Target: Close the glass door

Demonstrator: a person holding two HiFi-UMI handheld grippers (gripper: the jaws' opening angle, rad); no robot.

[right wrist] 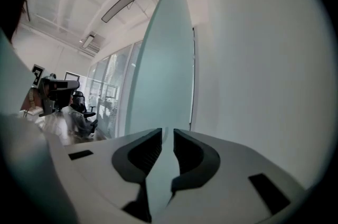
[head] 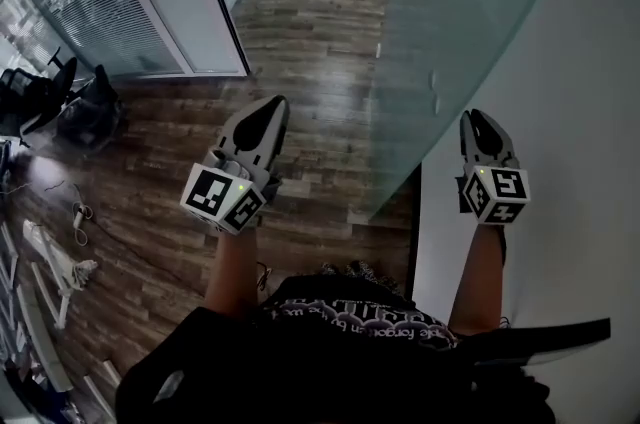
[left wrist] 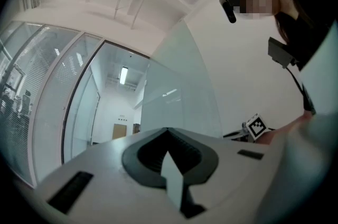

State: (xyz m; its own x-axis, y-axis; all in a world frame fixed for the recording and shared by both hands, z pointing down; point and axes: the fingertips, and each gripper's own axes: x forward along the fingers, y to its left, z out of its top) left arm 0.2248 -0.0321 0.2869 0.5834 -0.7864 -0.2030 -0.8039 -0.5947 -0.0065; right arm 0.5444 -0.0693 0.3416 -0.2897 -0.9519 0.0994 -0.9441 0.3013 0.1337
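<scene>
Two grippers up: on the left gripper (head: 270, 104) we see jaws tip to tip, nothing in them; the right gripper (head: 476, 117) shows a narrow gap, nothing pinched. Between the two the door (head: 450, 22) stands open, its glass edge just left of the right gripper, which we hold beside the white wall (head: 590, 62).

Wood floor (head: 310, 22) carries loose cables (head: 105, 230) and office chairs (head: 45, 97)
</scene>
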